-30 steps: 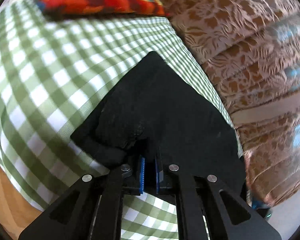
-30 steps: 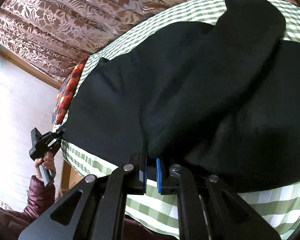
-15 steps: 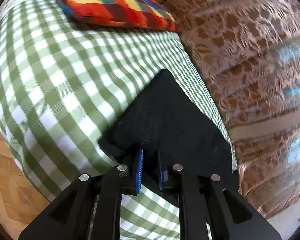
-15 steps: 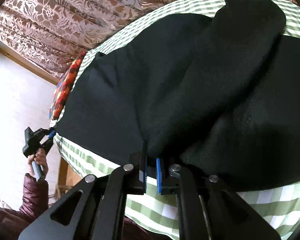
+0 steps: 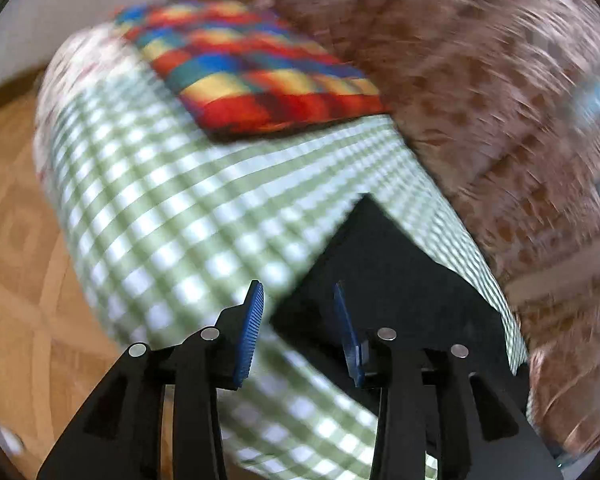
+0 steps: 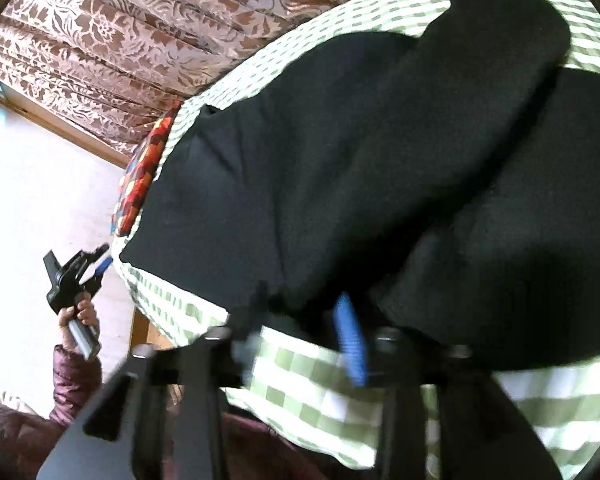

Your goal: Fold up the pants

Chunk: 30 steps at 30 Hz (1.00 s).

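Black pants (image 5: 384,280) just beyond both opening tools (image 5: 298,332) (image 6: 300,330) (neither gripping them).

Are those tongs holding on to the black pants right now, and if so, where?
Neither. The left tongs and right tongs are both opening; the black pants lie on the checked cover, their edge between the parted pads, ungripped.

Black pants (image 6: 340,160) (green-checked sheet (image 5: 172,216), multicoloured plaid cushion (image 5: 252,80)).
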### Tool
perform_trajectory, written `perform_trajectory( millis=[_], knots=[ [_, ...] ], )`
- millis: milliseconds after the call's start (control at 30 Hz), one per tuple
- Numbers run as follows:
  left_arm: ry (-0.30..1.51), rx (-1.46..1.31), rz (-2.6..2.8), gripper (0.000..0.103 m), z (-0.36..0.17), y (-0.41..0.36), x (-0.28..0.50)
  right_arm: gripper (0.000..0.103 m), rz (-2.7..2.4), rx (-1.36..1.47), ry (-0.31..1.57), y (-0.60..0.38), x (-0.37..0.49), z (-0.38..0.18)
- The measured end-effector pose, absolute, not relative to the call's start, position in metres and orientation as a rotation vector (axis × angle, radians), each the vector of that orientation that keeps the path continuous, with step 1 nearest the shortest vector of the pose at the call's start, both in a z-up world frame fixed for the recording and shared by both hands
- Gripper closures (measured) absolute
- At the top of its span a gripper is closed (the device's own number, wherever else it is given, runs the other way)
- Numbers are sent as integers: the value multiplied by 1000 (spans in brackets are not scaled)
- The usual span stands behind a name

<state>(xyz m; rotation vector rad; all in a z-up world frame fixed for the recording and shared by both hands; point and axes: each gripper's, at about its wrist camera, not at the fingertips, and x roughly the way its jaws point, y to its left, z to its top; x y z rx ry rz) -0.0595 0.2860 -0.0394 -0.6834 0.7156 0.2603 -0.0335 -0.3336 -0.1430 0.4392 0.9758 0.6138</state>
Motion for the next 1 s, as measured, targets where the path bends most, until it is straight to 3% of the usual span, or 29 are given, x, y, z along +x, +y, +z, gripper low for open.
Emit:
perform_trajectory(
  millis=[133, 267, 400, 500, 567, 800, 900, 933, 967, 1000],
  knots=[
    [708, -502, 77, 68, -24, 216, -31, 53, 543, 420, 958, -361, -43, -130],
    [756, -350, -145, 68, -32, 132, -9, 52, 430, 432, 892, -395, -30, -106],
    [813, -275, -346, 68, -48, 68, 2, 51, 307, 426, 836, -410, 16, -78],
    [843, -188, -470, 68, -56, 24, 3, 44, 211, 378, 834, -402, 76, -61],
    [856, -158, -522, 68, -61, 3, 0, 37, 163, 340, 871, -393, 122, -58],
    [900, -107, -660, 68, -70, -39, -1, 37, -85, 137, 1056, -373, 226, -99],
    [905, -93, -700, 64, -72, -48, -2, 53, -120, 95, 1094, -375, 234, -118],
    [905, -89, -711, 64, -71, -51, 0, 79, -121, 84, 1086, -375, 232, -116],
    [901, -81, -728, 64, -70, -56, -1, 94, -109, 92, 1075, -378, 227, -112],
    [894, -74, -744, 64, -68, -60, -2, 94, -93, 117, 1057, -382, 222, -108]
  ],
)
